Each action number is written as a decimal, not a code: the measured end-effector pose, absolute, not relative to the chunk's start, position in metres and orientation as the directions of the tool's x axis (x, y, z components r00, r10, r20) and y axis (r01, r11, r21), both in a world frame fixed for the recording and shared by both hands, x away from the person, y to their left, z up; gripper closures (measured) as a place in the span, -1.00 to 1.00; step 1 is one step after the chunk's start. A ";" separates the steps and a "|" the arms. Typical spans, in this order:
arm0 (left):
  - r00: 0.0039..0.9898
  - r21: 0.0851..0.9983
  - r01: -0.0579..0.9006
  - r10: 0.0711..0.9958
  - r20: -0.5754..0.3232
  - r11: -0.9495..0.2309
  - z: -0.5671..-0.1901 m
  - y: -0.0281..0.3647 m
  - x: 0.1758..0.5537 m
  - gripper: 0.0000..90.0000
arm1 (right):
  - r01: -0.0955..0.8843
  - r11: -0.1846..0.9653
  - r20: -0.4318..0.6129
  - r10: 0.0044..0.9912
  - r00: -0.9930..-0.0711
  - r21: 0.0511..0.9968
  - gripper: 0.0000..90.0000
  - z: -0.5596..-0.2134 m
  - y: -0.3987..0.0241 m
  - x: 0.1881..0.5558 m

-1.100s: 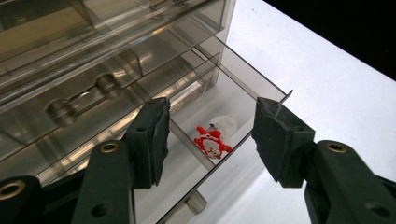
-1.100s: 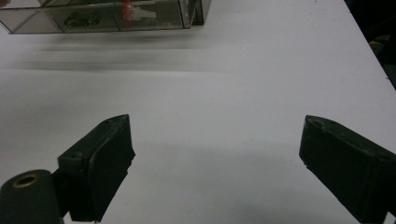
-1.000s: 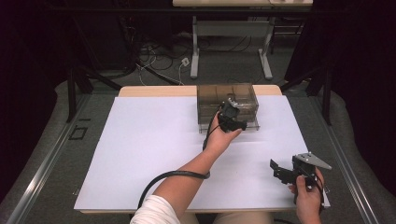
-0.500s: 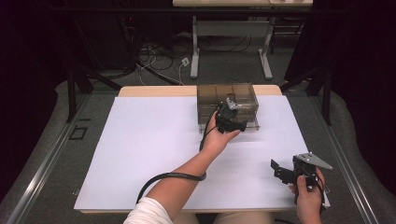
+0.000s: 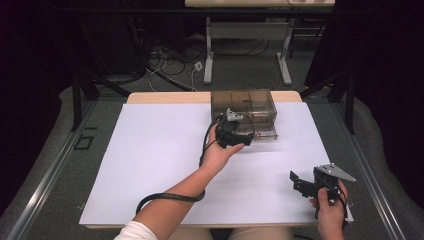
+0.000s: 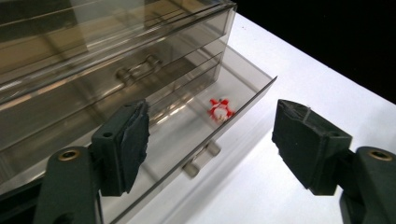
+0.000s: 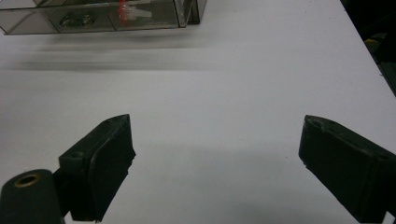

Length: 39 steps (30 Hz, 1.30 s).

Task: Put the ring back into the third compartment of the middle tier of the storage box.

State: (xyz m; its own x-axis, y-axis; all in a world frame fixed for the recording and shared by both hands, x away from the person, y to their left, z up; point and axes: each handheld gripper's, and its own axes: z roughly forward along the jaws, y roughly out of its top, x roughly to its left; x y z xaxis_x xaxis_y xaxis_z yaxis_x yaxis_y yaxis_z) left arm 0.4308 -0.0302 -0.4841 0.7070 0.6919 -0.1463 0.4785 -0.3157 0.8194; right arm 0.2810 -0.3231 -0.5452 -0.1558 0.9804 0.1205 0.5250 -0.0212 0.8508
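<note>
Sitting in the pulled-out bottom drawer of the smoky plastic drawer box at twelve o'clock, the small red-and-white toy looks light, rigid and slippery, best pinched across its body, with the left gripper and right gripper both released and empty.

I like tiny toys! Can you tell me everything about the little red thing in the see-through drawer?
The little red thing is red and white, small, maybe a tiny toy; it's too blurry to tell its shape. It lies alone on the floor of the bottom drawer, which is pulled open from the smoky clear-plastic drawer box. Nothing grips it: the left gripper hovers open above the drawer.
</note>
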 end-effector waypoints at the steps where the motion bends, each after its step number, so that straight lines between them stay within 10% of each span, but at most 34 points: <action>1: 0.707 0.819 0.478 0.692 -0.146 -0.316 -0.484 -0.030 0.431 -0.42 | 0.525 -0.021 0.121 0.980 -0.156 0.851 -0.78 -0.545 -0.323 0.281; 39: 0.612 0.865 0.475 0.768 -0.190 -0.164 -0.509 0.119 0.372 -0.99 | 0.536 -0.019 0.120 0.981 -0.153 0.844 -0.78 -0.547 -0.317 0.281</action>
